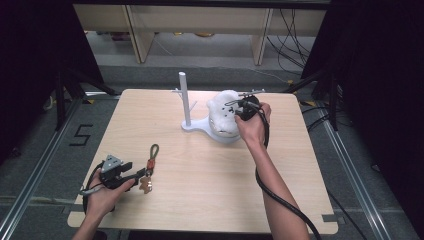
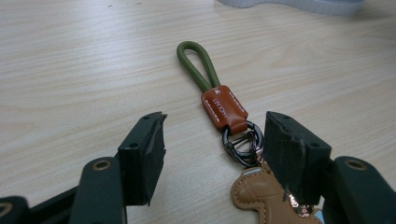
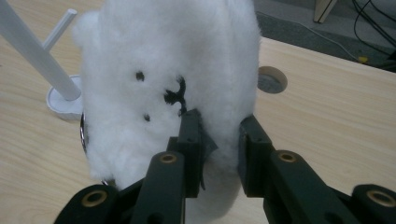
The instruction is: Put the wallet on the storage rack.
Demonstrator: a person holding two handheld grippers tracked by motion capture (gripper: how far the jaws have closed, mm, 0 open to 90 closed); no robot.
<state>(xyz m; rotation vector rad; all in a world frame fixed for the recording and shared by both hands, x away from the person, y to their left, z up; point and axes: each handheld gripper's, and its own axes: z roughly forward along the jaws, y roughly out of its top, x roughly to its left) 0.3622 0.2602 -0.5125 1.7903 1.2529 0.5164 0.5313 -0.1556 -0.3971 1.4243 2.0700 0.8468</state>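
High view, left to right: left gripper (image 1: 134, 172) sits low on the light wooden table (image 1: 200, 200), at about 7 o'clock of the tabletop, held in the person's left hand (image 1: 102, 192). Its tip reaches the keychain with olive-green cord loop, orange-brown leather tab, dark metal clasp and tan leather charm (image 1: 149, 167). Cord loop points to 12 o'clock, charm end to 6.

Left gripper view: left gripper (image 2: 219, 158) jaws wide apart, holding nothing. Keychain (image 2: 219, 105) lies flat on the wood; clasp and charm top sit between the jaws, close against the right-hand one. Cannot tell if that jaw touches them.

Centre, high view: white plastic stand with upright post, short side pegs and flat base (image 1: 186, 102), around 12 o'clock of the table. Fluffy white plush toy with small black face marks (image 1: 222, 112) sits just beside the post, at its 3 o'clock, over the base.

Right: right gripper (image 1: 240, 107) in the right hand (image 1: 255, 125), up against the plush from 3 o'clock.

Right gripper view: right gripper (image 3: 219, 140) jaws partly closed, pinching a fold of the plush (image 3: 173, 60) fur between them. Stand post (image 3: 35, 53) at 10 o'clock.
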